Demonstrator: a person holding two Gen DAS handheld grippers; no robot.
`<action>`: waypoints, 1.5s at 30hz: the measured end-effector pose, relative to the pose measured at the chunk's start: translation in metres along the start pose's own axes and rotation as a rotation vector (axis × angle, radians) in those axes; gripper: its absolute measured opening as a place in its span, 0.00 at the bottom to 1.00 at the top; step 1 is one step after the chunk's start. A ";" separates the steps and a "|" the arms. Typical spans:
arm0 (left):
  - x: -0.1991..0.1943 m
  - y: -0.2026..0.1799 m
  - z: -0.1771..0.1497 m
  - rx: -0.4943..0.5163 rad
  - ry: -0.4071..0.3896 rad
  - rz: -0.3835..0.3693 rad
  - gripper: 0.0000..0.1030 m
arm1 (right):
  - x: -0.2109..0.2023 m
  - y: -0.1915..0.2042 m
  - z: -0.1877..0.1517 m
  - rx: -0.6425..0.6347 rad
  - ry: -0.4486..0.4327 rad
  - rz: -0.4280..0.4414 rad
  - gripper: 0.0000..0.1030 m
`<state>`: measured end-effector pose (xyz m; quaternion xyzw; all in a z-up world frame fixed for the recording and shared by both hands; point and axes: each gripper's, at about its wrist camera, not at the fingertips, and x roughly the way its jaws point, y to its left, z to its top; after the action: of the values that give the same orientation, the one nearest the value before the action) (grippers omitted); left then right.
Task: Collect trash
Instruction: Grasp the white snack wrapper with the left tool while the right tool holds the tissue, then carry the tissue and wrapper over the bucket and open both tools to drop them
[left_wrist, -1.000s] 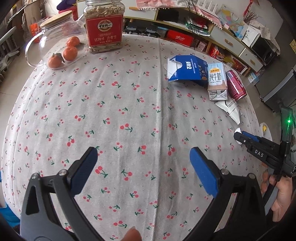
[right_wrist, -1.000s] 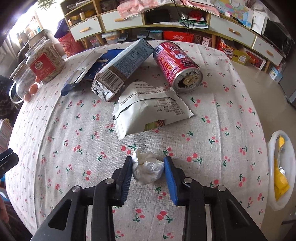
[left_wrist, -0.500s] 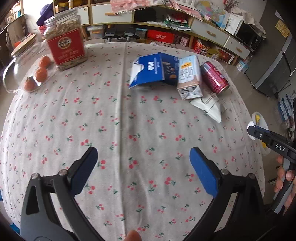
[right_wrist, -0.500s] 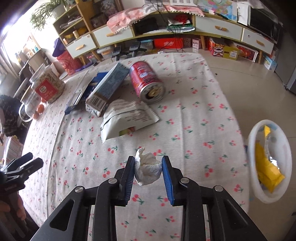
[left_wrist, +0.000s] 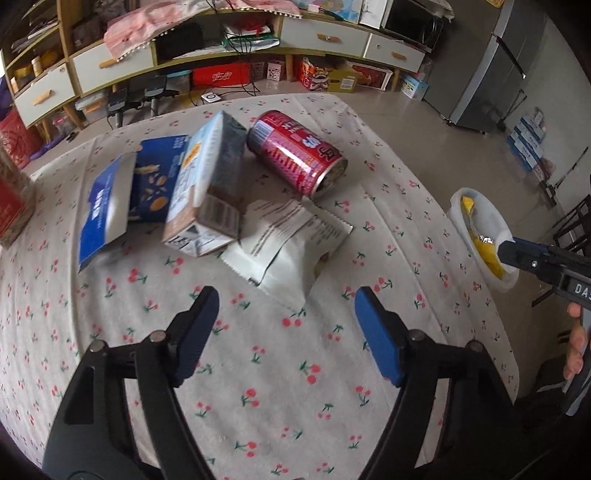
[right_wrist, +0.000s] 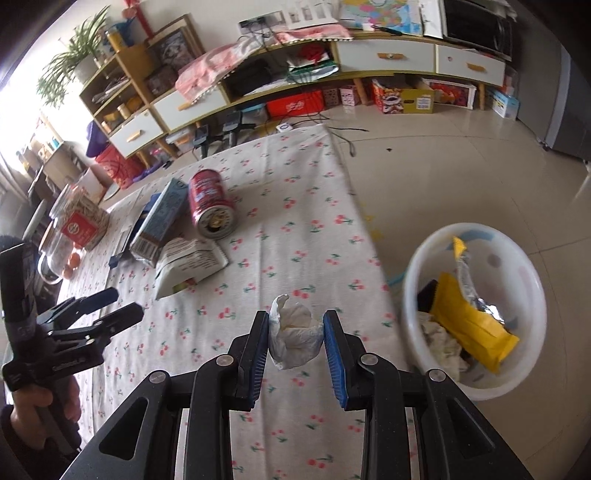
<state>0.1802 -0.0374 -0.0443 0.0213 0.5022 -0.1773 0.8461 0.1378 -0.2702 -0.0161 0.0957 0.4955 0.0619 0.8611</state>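
My right gripper (right_wrist: 295, 332) is shut on a crumpled white tissue (right_wrist: 293, 338) and holds it above the table's right edge, beside a white trash bin (right_wrist: 517, 384) on the floor. My left gripper (left_wrist: 284, 314) hovers over the cherry-print tablecloth (left_wrist: 258, 369); its jaws are closing with nothing between them. Just beyond its fingers lies a white snack wrapper (left_wrist: 288, 243). Behind that lie a milk carton (left_wrist: 207, 192), a red can (left_wrist: 295, 155) on its side and a blue box (left_wrist: 125, 192).
The bin (left_wrist: 480, 236) holds a yellow wrapper (right_wrist: 469, 325) and other scraps. A jar with a red label (right_wrist: 83, 221) and a glass jar of oranges (right_wrist: 68, 258) stand at the table's far left. Shelves and drawers line the back wall.
The left gripper swept right across the table to the trash pile and its jaws narrowed. The right gripper lifted the tissue off the cloth and carried it right, towards the bin.
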 end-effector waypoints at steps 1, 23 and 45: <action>0.006 -0.003 0.004 0.006 0.001 0.003 0.74 | -0.002 -0.004 0.000 0.008 -0.003 -0.001 0.30; 0.031 -0.008 0.006 -0.027 0.021 0.098 0.28 | -0.018 -0.058 -0.014 0.097 -0.011 -0.030 0.30; -0.004 -0.116 0.016 0.098 -0.043 -0.142 0.15 | -0.031 -0.183 -0.016 0.381 -0.058 -0.132 0.32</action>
<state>0.1545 -0.1483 -0.0162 0.0234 0.4749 -0.2616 0.8400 0.1105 -0.4529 -0.0393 0.2258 0.4785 -0.0924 0.8435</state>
